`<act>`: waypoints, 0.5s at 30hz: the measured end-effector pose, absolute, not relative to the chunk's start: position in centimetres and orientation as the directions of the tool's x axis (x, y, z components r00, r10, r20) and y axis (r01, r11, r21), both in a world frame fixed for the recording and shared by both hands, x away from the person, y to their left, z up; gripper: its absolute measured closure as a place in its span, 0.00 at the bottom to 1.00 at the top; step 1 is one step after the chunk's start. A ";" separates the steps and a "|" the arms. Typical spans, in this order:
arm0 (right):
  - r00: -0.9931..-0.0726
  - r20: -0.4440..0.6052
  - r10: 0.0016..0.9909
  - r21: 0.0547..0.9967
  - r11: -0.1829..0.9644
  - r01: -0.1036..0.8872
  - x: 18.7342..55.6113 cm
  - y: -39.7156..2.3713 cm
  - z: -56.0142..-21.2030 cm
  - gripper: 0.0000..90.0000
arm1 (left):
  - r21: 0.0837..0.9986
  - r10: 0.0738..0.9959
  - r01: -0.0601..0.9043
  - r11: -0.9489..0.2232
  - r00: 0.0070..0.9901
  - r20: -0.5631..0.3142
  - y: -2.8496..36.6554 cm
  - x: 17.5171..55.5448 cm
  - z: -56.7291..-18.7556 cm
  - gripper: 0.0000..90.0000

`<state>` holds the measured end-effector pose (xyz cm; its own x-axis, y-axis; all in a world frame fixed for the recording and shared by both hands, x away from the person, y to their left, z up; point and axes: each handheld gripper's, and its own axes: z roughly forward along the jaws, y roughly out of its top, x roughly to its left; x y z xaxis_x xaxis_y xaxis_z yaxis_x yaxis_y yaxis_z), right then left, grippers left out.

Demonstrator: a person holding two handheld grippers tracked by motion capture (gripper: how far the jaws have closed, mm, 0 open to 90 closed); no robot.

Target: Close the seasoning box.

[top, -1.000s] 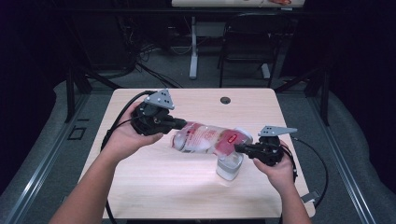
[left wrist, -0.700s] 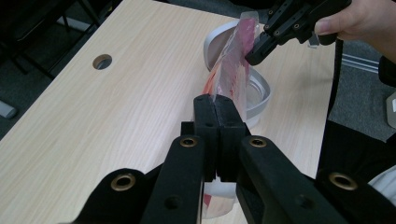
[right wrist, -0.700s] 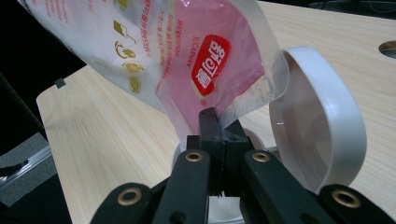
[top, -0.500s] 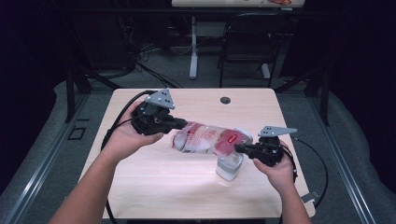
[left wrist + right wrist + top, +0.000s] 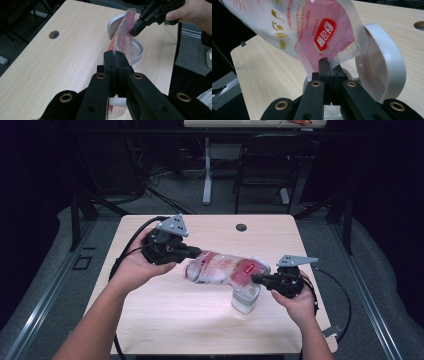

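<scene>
A clear plastic bag [image 5: 222,268] with red and white print hangs stretched between both grippers above the table. My left gripper [image 5: 192,253] is shut on its left end; in the left gripper view the bag [image 5: 123,40] runs away from the closed jaws [image 5: 115,60]. My right gripper [image 5: 256,279] is shut on the bag's right edge, and in the right gripper view the bag [image 5: 322,32] rises from those jaws [image 5: 327,66]. Below the bag stands a clear jar [image 5: 245,298] with its white hinged lid [image 5: 384,72] open.
The light wooden table [image 5: 165,320] has a round cable hole [image 5: 241,227] near its far edge. Black cables trail from both grippers over the table's left and right sides. A chair and desk legs stand behind in the dark.
The bag's right end has come slightly lower toward the jar with the right gripper. The left gripper holds its place.
</scene>
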<state>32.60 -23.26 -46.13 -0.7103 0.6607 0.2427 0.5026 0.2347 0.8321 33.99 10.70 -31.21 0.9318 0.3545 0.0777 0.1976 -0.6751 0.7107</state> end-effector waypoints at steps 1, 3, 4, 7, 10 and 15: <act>-0.710 0.242 0.661 0.832 0.234 0.502 32.6 -23.3 -46.1 1.00 | 0.710 0.355 0.198 -0.675 0.932 0.077 10.7 34.0 -31.2 1.00; -0.710 0.242 0.661 0.832 0.235 0.503 32.6 -23.3 -46.1 1.00 | 0.711 0.356 0.198 -0.675 0.931 0.078 10.6 34.0 -31.2 1.00; -0.709 0.242 0.662 0.832 0.235 0.503 32.6 -23.3 -46.1 1.00 | 0.711 0.356 0.199 -0.675 0.931 0.078 10.6 34.0 -31.2 1.00; -0.709 0.244 0.662 0.831 0.234 0.504 32.6 -23.3 -46.1 1.00 | 0.710 0.355 0.199 -0.675 0.932 0.077 10.6 34.0 -31.1 1.00; -0.709 0.243 0.662 0.831 0.235 0.505 32.6 -23.3 -46.1 1.00 | 0.709 0.355 0.199 -0.677 0.932 0.077 10.5 34.0 -31.1 1.00; -0.709 0.243 0.662 0.830 0.237 0.505 32.6 -23.3 -46.1 1.00 | 0.709 0.353 0.196 -0.677 0.932 0.080 10.4 34.1 -31.1 1.00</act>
<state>32.62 -23.34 -46.14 -0.7093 0.6618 0.2427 0.5052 0.2372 0.8298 34.06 10.43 -31.05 0.9321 0.3533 0.0797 0.1962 -0.6774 0.7089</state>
